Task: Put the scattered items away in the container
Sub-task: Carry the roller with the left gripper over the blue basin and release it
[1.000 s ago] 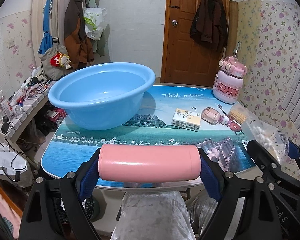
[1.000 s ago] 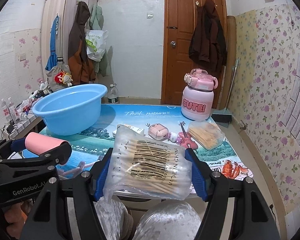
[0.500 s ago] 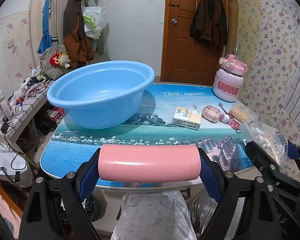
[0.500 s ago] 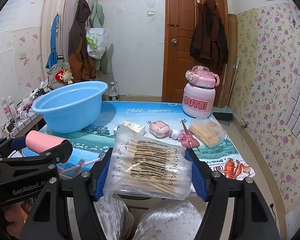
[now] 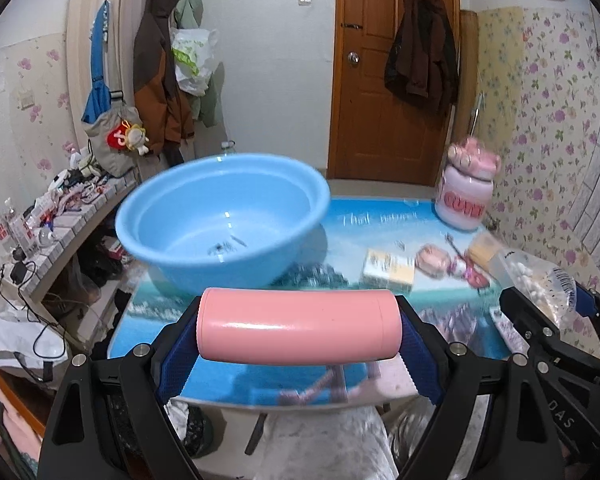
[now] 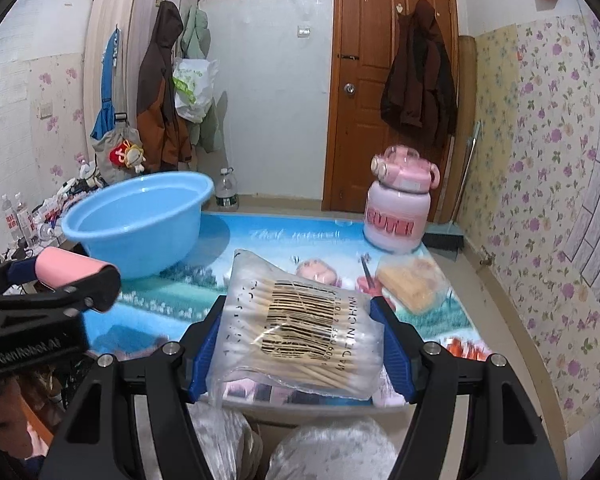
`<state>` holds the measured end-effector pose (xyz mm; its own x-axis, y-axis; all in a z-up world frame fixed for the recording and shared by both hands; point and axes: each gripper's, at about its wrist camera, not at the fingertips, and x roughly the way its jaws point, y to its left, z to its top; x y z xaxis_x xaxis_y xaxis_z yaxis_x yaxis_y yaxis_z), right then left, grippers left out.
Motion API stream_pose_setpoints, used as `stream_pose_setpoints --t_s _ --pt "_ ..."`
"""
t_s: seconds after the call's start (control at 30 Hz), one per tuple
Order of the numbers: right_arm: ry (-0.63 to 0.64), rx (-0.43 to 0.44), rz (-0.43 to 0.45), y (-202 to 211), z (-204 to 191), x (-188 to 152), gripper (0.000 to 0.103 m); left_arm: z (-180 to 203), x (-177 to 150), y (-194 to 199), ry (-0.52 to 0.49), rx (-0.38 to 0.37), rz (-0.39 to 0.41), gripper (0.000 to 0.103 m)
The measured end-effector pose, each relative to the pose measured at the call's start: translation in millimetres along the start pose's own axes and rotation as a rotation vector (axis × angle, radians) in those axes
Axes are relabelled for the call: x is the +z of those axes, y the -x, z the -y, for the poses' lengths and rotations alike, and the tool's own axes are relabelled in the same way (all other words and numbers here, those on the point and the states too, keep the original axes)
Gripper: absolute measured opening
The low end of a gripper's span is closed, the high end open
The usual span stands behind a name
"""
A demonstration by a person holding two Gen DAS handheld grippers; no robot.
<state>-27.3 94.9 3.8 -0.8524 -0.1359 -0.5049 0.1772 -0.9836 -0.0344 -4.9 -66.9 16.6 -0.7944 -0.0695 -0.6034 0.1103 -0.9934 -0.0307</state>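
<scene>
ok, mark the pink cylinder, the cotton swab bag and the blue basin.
pink cylinder (image 5: 298,326): left wrist view, middle of its side.
cotton swab bag (image 6: 300,332): right wrist view, on the barcode.
blue basin (image 5: 236,268): left wrist view, outer front wall.

"MADE IN CHINA" on cotton swab bag, "GenRobot.AI" on left gripper

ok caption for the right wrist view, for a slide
Right gripper holding a bag of cotton swabs above the table, blue basin ahead.
</scene>
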Motion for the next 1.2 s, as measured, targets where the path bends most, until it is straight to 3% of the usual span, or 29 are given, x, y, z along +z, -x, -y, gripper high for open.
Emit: stream_pose_setpoints --t_s 0.37,0.63,0.93,1.2 --pt "0.066 0.05 0.064 -12.2 -26.2 50.5 0.07 -35.0 48.4 -1.2 0.033 0.021 0.06 0.087" --pt "0.116 0.097 0.064 -44.6 -57.7 80.4 0.07 -71.3 69.3 -42.3 0.07 0.071 0.031 0.087" --pt "0.171 0.138 0.058 -108.5 -93.9 117.9 0.07 -95.8 84.7 -98.3 0.077 0.105 -0.01 0.087" --pt "0.191 0.18 0.04 -147.6 -124.1 135.9 0.07 -115.3 82.4 -112.4 0.09 0.115 -0.035 0.087"
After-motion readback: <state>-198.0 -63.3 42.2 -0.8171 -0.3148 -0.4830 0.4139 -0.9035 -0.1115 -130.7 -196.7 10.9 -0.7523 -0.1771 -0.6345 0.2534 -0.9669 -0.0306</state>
